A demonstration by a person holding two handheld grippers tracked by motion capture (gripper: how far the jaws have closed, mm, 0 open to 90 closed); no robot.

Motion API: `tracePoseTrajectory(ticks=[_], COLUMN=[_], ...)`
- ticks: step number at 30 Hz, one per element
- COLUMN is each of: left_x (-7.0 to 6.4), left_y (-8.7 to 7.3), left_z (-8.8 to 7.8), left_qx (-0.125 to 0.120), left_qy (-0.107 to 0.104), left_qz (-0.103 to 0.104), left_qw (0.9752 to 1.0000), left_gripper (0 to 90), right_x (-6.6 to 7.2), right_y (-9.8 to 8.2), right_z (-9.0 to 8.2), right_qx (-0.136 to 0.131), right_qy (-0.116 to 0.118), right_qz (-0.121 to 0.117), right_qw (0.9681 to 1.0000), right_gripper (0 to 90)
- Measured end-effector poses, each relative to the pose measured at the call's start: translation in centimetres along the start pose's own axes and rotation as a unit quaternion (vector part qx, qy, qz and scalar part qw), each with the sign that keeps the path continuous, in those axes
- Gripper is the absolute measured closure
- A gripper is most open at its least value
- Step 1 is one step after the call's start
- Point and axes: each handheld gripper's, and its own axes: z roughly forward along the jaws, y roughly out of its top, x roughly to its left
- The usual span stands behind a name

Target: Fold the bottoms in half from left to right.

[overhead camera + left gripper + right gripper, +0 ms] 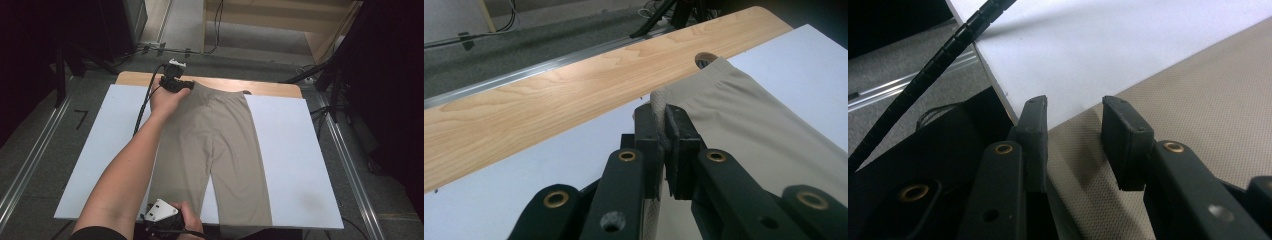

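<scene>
A white board (pixel 295 150) covers a light wooden table (pixel 270 87) with a wavy grain, standing on grey carpet between metal floor rails in a dark room. Flat on the board lie beige trousers (pixel 225 145) of fine-knit cloth, waistband at the far edge. The left gripper (pixel 661 130) is clenched on the waistband's corner; the right gripper (pixel 1073 125) has its jaws apart astride a leg hem at the near edge, not pressing it.

One pair of beige trousers (pixel 215 145), lying on one white board (pixel 295 155); two grippers at those trousers: left gripper (pixel 176 84), right gripper (pixel 162 215).
</scene>
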Motion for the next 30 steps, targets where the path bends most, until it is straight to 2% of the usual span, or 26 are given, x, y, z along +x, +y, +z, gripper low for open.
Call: tracePoseTrajectory(ticks=[1,3,5,6,7,8,9,10,11,12,18,20,21,22,23,24,25,28,30], left_x=[0.0,0.1,0.2,0.2,0.2,0.2,0.3,0.3,0.4,0.4,0.9,0.9,0.9,0.9,1.0,1.0,1.2,1.9,2.3], left_y=[0.0,-0.1,-0.2,-0.2,-0.2,-0.2,-0.2,-0.2,-0.2,-0.2,-0.4,-0.4,-0.4,-0.4,-0.3,-0.3,-0.4,-0.6,-0.8], left_z=[0.0,0.0,0.0,0.0,-0.1,-0.1,-0.2,-0.2,-0.3,-0.4,-0.6,-0.7,-0.8,-0.8,-1.0,-1.0,-1.1,-1.2,-1.4], left_qx=[0.0,0.0,-0.002,-0.002,-0.001,-0.001,-0.005,-0.005,-0.004,-0.005,-0.011,-0.012,-0.015,-0.015,-0.019,-0.019,-0.025,-0.026,-0.024], left_qy=[0.0,0.0,-0.001,-0.001,-0.002,-0.002,-0.002,-0.002,-0.002,-0.004,-0.006,-0.007,-0.007,-0.007,-0.005,-0.005,0.0,0.008,0.017], left_qz=[-0.002,-0.003,-0.006,-0.006,-0.005,-0.005,-0.006,-0.006,-0.006,-0.006,-0.01,-0.012,-0.013,-0.013,-0.011,-0.011,-0.011,-0.022,-0.026], left_qw=[1.0,1.0,1.0,1.0,1.0,1.0,1.0,1.0,1.0,1.0,0.9999,0.9998,0.9998,0.9998,0.9997,0.9997,0.9996,0.9994,0.9992], left_gripper=[86.3,86.3,86.3,86.3,86.3,86.3,86.3,86.3,86.3,86.3,86.3,86.3,86.3,86.3,86.3,86.3,86.3,86.4,86.4], right_x=[-0.1,-0.2,-0.4,-0.5,-0.8,-0.8,-1.3,-1.5,-1.5,-1.9,-2.3,-2.5,-3.1,-3.1,-3.6,-3.6,-4.0,-3.8,-3.2], right_y=[0.0,0.1,0.0,-0.1,-0.1,-0.1,0.0,0.0,0.0,0.0,0.0,-0.1,-0.5,-0.5,-1.0,-1.0,-1.3,-0.9,-0.2], right_z=[0.0,-0.1,-0.1,-0.1,-0.1,-0.1,-0.1,-0.1,-0.1,-0.5,-3.0,-3.5,-4.6,-4.6,-5.7,-5.7,-6.6,-7.0,-6.7], right_qx=[0.004,0.006,0.005,0.004,0.003,0.003,0.005,0.006,0.006,0.007,-0.016,-0.016,-0.025,-0.025,-0.036,-0.036,-0.045,-0.054,-0.057], right_qy=[0.002,-0.004,-0.011,-0.006,0.001,0.001,0.019,0.027,0.027,0.037,0.035,0.032,0.034,0.034,0.039,0.039,0.052,0.068,0.074], right_qz=[0.001,0.003,-0.014,-0.009,0.001,0.001,0.014,0.026,0.026,0.028,0.008,0.007,0.008,0.008,0.011,0.011,0.015,0.016,0.004], right_qw=[1.0,1.0,0.9998,0.9999,1.0,1.0,0.9997,0.9993,0.9993,0.9989,0.9992,0.9993,0.9991,0.9991,0.9985,0.9985,0.9975,0.9961,0.9956], right_gripper=[64.2,74.1,86.3,88.4,88.5,88.5,88.7,88.8,88.8,88.8,88.9,88.9,88.9,88.9,88.9,88.9,88.9,88.9,89.0])
